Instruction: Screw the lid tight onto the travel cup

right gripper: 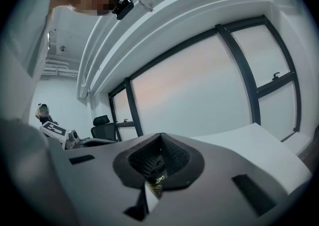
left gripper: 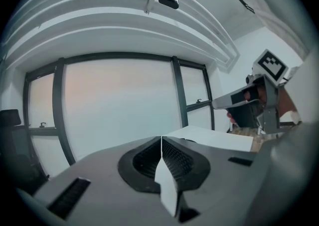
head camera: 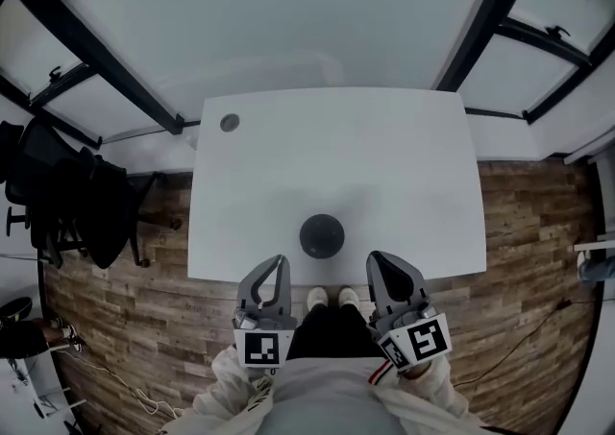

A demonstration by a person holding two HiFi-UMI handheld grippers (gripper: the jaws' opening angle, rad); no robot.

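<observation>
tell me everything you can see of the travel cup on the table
The travel cup shows from above as a dark, round, faintly glossy shape, so it seems to stand upright. It sits on the white table near the person's edge, roughly midway across. Only the table touches it. Whether its lid is on cannot be told from here.

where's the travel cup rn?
Head view: the travel cup stands on the white table, close to its near edge, just ahead of and between the left claw and right claw.

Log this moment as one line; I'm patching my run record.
travel cup: on white table, near front edge | left hand-held gripper: shut, empty, clear of cup | right hand-held gripper: shut, empty, clear of cup
</observation>
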